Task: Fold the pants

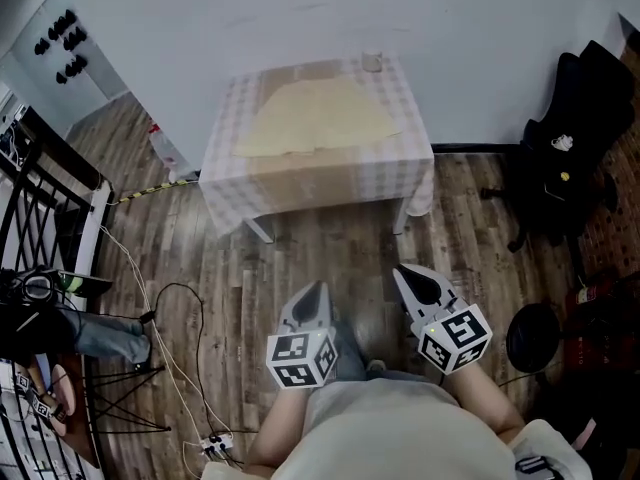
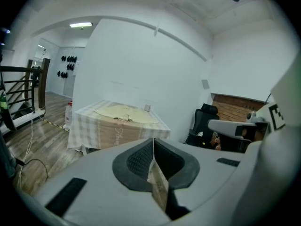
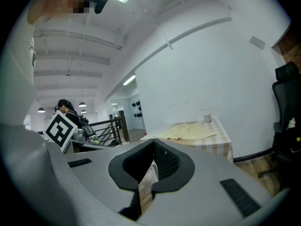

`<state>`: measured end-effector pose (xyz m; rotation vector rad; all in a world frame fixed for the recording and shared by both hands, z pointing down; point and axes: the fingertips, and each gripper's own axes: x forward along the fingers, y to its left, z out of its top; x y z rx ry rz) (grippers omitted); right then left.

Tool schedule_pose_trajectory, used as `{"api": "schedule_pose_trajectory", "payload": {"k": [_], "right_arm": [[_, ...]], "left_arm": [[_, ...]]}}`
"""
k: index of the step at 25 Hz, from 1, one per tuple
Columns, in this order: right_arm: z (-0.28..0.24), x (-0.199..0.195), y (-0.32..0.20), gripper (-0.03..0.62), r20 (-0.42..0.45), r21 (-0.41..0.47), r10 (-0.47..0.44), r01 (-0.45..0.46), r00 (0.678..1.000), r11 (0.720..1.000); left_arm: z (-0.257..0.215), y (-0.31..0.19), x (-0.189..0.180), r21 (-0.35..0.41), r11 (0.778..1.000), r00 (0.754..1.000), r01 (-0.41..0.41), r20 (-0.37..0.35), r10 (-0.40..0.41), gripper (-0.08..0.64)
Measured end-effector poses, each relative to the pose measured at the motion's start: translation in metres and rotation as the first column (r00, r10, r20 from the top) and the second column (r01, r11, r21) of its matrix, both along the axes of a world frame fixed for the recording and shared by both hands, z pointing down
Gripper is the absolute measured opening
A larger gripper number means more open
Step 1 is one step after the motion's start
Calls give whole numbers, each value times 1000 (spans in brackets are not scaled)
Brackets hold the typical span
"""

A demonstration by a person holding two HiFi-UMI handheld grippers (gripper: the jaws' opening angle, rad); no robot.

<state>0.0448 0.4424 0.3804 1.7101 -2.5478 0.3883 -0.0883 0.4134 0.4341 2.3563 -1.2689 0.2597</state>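
**Both grippers shut and empty, pants flat on the table ahead**

Head view: The person stands on a wood floor (image 1: 300, 253), well apart from a table (image 1: 400, 173) covered with a checked cloth. The pants (image 1: 315, 116), pale yellow, lie spread flat on top of the table, covering most of its middle. A small cup (image 1: 372, 62) stands at the far edge of the table, just beyond the pants. The left gripper (image 1: 314, 292) and the right gripper (image 1: 411, 277) are held side by side in front of the body, both pointing toward the table and neither near it. A black chair (image 1: 570, 158) stands by the wall to the right of the table. Cables (image 1: 175, 343) trail across the floor on the left, near a dark railing (image 1: 40, 203).

Left gripper view: The jaws are pressed together with nothing between them. Beyond them, up and to the left, the table stands with the pants on top. The chair shows to the right, and the right gripper reaches in from the right edge.

Right gripper view: These jaws also meet, with nothing caught in them. The table with the pants and the cup sits beyond them to the right. The left gripper shows at the left edge, with a person (image 3: 66, 108) and the railing behind it.
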Motion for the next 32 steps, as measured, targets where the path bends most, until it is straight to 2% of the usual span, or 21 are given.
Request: {"api": "schedule_pose_trajectory", "payload": {"k": [7, 12, 32], "right_arm": [[-4, -3, -67, 0, -40, -5, 4, -4, 999, 1000], [-11, -23, -115, 0, -59, 9, -10, 11, 998, 1000], [-7, -76, -264, 0, -49, 15, 35, -34, 998, 999]], "left_arm": [[-12, -72, 5, 23, 1000, 999, -18, -31, 19, 9], [-12, -118, -12, 15, 1000, 999, -14, -33, 14, 9], [5, -276, -82, -20, 999, 999, -29, 16, 29, 9]]}}
